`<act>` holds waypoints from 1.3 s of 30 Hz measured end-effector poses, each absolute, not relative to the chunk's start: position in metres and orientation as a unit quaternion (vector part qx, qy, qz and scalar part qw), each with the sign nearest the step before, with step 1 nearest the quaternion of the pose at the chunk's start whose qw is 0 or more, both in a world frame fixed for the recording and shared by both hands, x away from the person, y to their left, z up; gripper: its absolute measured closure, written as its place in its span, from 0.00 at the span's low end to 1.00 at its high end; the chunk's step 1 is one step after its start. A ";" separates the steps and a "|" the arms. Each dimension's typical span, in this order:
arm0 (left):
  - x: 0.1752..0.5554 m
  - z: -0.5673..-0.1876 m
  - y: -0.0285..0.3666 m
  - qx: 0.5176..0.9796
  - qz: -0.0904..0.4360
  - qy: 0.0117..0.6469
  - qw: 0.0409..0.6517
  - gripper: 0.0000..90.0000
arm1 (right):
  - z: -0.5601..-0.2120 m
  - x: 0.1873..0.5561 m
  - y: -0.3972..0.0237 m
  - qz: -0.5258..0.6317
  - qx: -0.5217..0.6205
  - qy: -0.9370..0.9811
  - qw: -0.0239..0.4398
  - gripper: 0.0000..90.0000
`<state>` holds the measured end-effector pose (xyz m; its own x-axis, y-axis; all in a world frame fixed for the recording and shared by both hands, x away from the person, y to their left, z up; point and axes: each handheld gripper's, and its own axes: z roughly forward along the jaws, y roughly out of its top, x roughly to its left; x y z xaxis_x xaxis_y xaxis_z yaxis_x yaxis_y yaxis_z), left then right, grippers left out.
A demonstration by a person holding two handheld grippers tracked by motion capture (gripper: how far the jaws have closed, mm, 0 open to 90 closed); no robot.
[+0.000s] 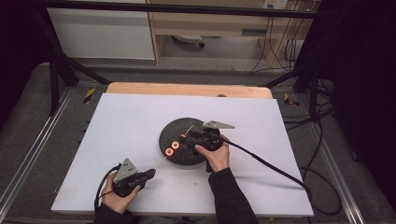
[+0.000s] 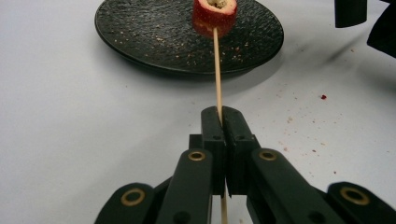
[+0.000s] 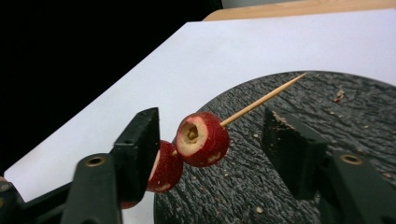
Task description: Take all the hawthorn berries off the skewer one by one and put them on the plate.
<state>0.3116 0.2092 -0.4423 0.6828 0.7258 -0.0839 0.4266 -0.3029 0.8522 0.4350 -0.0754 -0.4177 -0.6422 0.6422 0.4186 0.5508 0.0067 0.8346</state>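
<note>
A thin wooden skewer (image 2: 216, 70) sticks out of my left gripper (image 2: 222, 114), whose jaws are shut on its lower end. The stick reaches over a round black plate (image 1: 180, 127) and carries two red, cored fruit slices (image 1: 172, 148). In the right gripper view the nearer slice (image 3: 203, 139) sits between the jaws of my right gripper (image 3: 210, 122), with a gap on both sides. The second slice (image 3: 166, 170) is partly hidden behind the left jaw. The skewer's pointed tip (image 3: 299, 77) stands free above the plate (image 3: 355, 121). My right gripper (image 1: 187, 142) hovers over the plate, open.
The plate lies in the middle of a white sheet (image 1: 130, 116) on a wooden table (image 1: 187, 88). Crumbs and red specks (image 2: 323, 97) dot the sheet near the plate. Cables trail from both grippers; a metal frame and dark curtains surround the table.
</note>
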 end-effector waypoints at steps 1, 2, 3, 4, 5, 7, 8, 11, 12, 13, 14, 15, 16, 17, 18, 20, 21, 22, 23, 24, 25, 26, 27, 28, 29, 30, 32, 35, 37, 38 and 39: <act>0.311 -0.442 0.209 0.791 0.161 0.364 0.465 0.98 | -0.418 0.435 -0.075 0.565 0.424 0.707 0.037 0.45; 0.311 -0.442 0.209 0.790 0.163 0.363 0.466 0.98 | -0.419 0.436 -0.075 0.566 0.425 0.705 0.034 0.47; 0.311 -0.442 0.208 0.791 0.162 0.362 0.466 0.98 | -0.419 0.436 -0.074 0.566 0.427 0.705 0.030 0.48; 0.311 -0.442 0.208 0.791 0.163 0.362 0.466 0.98 | -0.421 0.437 -0.074 0.565 0.432 0.703 0.020 0.52; 0.311 -0.442 0.208 0.791 0.163 0.361 0.466 0.98 | -0.421 0.437 -0.074 0.565 0.432 0.703 0.020 0.52; 0.311 -0.442 0.207 0.792 0.162 0.360 0.466 0.98 | -0.422 0.438 -0.073 0.564 0.434 0.702 0.015 0.56; 0.311 -0.443 0.207 0.792 0.162 0.360 0.466 0.98 | -0.422 0.438 -0.073 0.566 0.436 0.700 0.009 0.59; 0.311 -0.443 0.207 0.792 0.162 0.360 0.466 0.98 | -0.422 0.438 -0.072 0.568 0.438 0.697 -0.002 0.66; 0.310 -0.443 0.207 0.792 0.163 0.359 0.466 0.98 | -0.422 0.438 -0.073 0.568 0.439 0.696 -0.006 0.69; 0.310 -0.443 0.207 0.791 0.163 0.359 0.468 0.98 | -0.422 0.438 -0.073 0.568 0.439 0.696 -0.006 0.69; 0.310 -0.443 0.207 0.791 0.164 0.358 0.469 0.98 | -0.420 0.438 -0.073 0.570 0.440 0.693 -0.011 0.70; 0.310 -0.442 0.207 0.789 0.165 0.358 0.471 0.98 | -0.420 0.438 -0.073 0.570 0.440 0.693 -0.011 0.70; 0.310 -0.442 0.207 0.788 0.166 0.357 0.473 0.98 | -0.417 0.438 -0.074 0.573 0.440 0.691 -0.014 0.71; 0.309 -0.441 0.207 0.787 0.168 0.355 0.476 0.98 | -0.417 0.438 -0.074 0.573 0.440 0.691 -0.014 0.71; 0.308 -0.441 0.207 0.786 0.170 0.353 0.478 0.98 | -0.416 0.438 -0.075 0.575 0.440 0.690 -0.015 0.71; 0.307 -0.440 0.207 0.785 0.173 0.349 0.482 0.98 | -0.412 0.438 -0.077 0.580 0.438 0.687 -0.013 0.71; 0.307 -0.439 0.207 0.784 0.174 0.349 0.484 0.98 | -0.408 0.438 -0.079 0.584 0.438 0.684 0.001 0.71; 0.306 -0.439 0.208 0.783 0.175 0.348 0.485 0.98 | -0.408 0.438 -0.079 0.584 0.438 0.684 0.001 0.71; 0.306 -0.439 0.208 0.782 0.176 0.347 0.487 0.98 | -0.405 0.439 -0.081 0.586 0.439 0.681 0.005 0.71; 0.305 -0.438 0.208 0.781 0.176 0.346 0.489 0.98 | -0.402 0.440 -0.083 0.588 0.439 0.679 0.012 0.71; 0.305 -0.438 0.208 0.780 0.177 0.346 0.490 0.98 | -0.397 0.442 -0.086 0.592 0.442 0.674 0.020 0.71; 0.305 -0.437 0.209 0.780 0.178 0.345 0.491 0.98 | -0.397 0.442 -0.086 0.592 0.442 0.674 0.020 0.71; 0.305 -0.437 0.209 0.779 0.178 0.345 0.492 0.98 | -0.394 0.443 -0.089 0.593 0.443 0.672 0.027 0.71; 0.305 -0.437 0.210 0.779 0.179 0.345 0.492 0.98 | -0.391 0.444 -0.091 0.593 0.445 0.670 0.032 0.71; 0.305 -0.437 0.210 0.779 0.179 0.344 0.493 0.98 | -0.389 0.446 -0.093 0.593 0.445 0.669 0.038 0.71; 0.305 -0.437 0.210 0.779 0.180 0.344 0.493 0.98 | -0.387 0.448 -0.095 0.593 0.446 0.669 0.046 0.71; 0.304 -0.437 0.210 0.778 0.180 0.344 0.494 0.98 | -0.380 0.452 -0.102 0.592 0.448 0.667 0.057 0.71; 0.304 -0.437 0.210 0.778 0.179 0.343 0.495 0.98 | -0.377 0.455 -0.105 0.591 0.450 0.666 0.065 0.71; 0.304 -0.437 0.211 0.779 0.180 0.343 0.494 0.98 | -0.375 0.458 -0.109 0.590 0.452 0.665 0.072 0.71; 0.304 -0.437 0.211 0.779 0.180 0.343 0.492 0.98 | -0.374 0.459 -0.110 0.589 0.452 0.665 0.077 0.71; 0.305 -0.438 0.211 0.780 0.181 0.344 0.491 0.98 | -0.371 0.461 -0.114 0.588 0.453 0.664 0.086 0.71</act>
